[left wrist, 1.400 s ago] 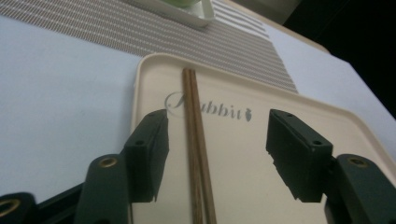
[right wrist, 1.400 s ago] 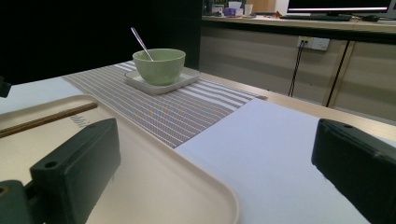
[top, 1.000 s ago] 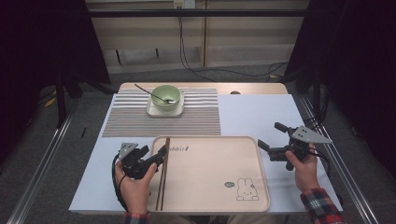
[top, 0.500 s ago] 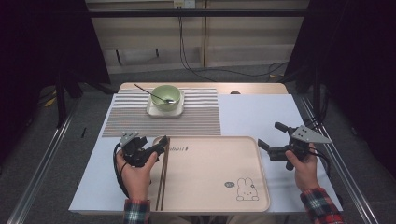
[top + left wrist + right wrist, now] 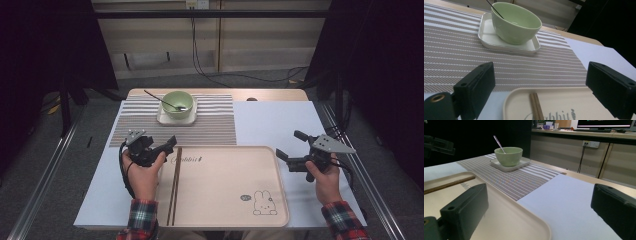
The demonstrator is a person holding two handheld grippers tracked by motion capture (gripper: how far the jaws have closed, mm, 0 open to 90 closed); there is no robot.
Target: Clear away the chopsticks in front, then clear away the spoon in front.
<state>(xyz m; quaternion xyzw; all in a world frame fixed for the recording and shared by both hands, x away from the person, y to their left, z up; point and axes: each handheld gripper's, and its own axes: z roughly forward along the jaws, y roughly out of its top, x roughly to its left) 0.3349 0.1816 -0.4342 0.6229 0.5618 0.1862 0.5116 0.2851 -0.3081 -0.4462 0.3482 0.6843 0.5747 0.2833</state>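
A pair of brown chopsticks lies lengthwise on the left side of the beige tray. My left gripper hovers just off the tray's far left corner, above the chopsticks' far tips. Its jaws have just been opening and stand open with nothing between them. Off the tray's right edge, over the white table cover, my right gripper is open and empty too. A green bowl with a spoon in it stands on a white square plate.
The plate rests on a striped placemat beyond the tray. The tray bears a rabbit drawing near its front right corner. A white cover spans the table to the right. Dark floor and metal rails flank both table sides.
My left hand has drawn back from the chopsticks toward the placemat and risen a little, its jaws spreading. The chopsticks stay on the tray. The right hand has kept still.
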